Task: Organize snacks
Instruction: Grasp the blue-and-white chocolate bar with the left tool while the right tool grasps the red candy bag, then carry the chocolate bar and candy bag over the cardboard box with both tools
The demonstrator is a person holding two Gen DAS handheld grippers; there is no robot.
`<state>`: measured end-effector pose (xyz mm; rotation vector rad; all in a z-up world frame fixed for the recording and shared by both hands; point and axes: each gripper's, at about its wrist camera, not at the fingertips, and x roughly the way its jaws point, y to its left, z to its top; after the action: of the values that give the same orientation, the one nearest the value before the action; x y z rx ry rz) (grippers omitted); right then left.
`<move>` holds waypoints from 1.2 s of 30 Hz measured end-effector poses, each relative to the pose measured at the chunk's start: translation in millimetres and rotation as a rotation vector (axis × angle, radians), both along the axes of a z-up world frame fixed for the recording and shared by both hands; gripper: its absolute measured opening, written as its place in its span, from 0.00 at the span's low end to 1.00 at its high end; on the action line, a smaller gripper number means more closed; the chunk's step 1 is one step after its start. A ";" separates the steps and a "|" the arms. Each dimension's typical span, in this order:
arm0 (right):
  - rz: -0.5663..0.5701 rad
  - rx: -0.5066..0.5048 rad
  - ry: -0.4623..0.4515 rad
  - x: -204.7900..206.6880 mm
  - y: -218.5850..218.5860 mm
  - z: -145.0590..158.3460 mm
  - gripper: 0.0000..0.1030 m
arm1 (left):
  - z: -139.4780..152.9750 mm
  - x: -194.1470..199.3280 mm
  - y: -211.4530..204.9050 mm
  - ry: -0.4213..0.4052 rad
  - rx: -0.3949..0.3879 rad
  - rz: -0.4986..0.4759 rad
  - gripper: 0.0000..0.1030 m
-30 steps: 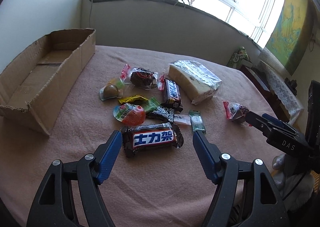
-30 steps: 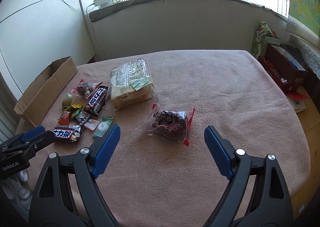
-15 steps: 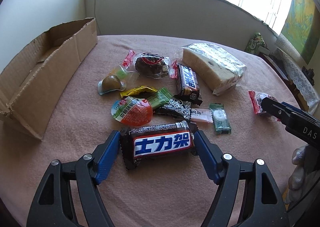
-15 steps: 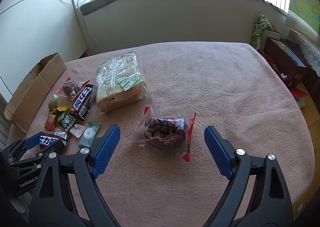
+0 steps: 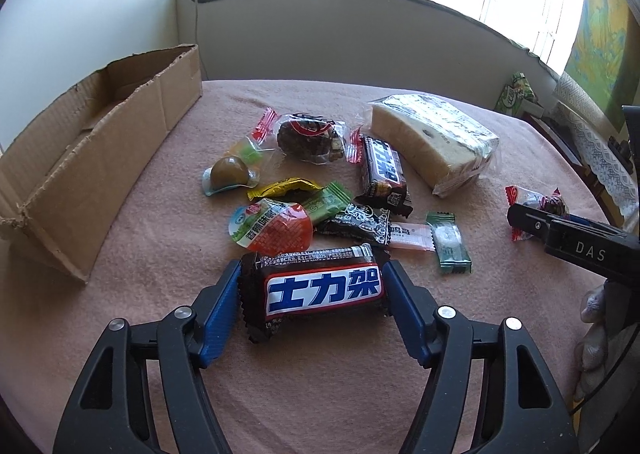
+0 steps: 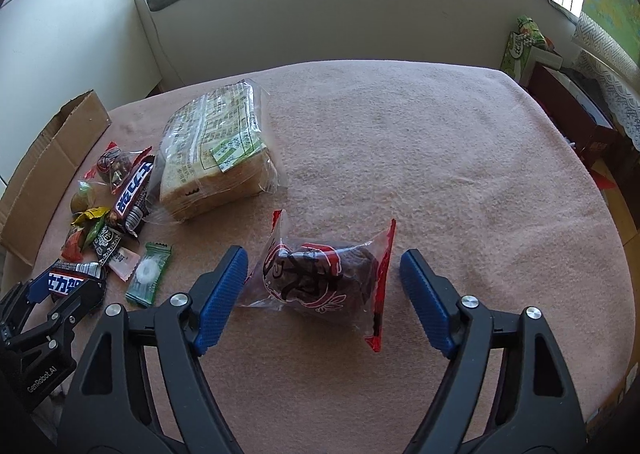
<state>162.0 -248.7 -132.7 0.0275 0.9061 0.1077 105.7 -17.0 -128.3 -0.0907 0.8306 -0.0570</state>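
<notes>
A dark chocolate bar point(image 5: 324, 290) with a blue-and-white label lies at the near edge of the snack pile. My left gripper point(image 5: 313, 266) is closing on it; both blue pads touch the crimped ends of its wrapper. A clear red-edged packet holding a dark cake point(image 6: 320, 278) lies apart to the right. My right gripper point(image 6: 324, 254) straddles it, jaws closing: the left pad brushes the wrapper, and a gap remains at the right pad. An open cardboard box point(image 5: 100, 157) stands at the left.
Behind the bar lie several small sweets, a jelly cup point(image 5: 272, 228), a second chocolate bar point(image 5: 382, 169), another cake packet point(image 5: 308, 135) and a bag of sliced bread point(image 5: 432, 133). The pink tablecloth point(image 6: 460, 157) stretches right; a wall and windowsill lie behind.
Both grippers moved forward and down over their snacks. The left jaws narrowed onto the chocolate bar's ends. The right jaws narrowed around the cake packet.
</notes>
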 end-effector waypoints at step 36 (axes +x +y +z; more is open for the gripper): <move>0.026 0.001 -0.107 -34.3 -1.9 33.7 0.55 | 24.1 -27.5 29.1 -0.069 -0.138 0.010 0.41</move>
<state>127.7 -250.6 -98.9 0.0108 0.7998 0.1323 78.2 12.1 -104.2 -0.2213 0.7566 -0.1077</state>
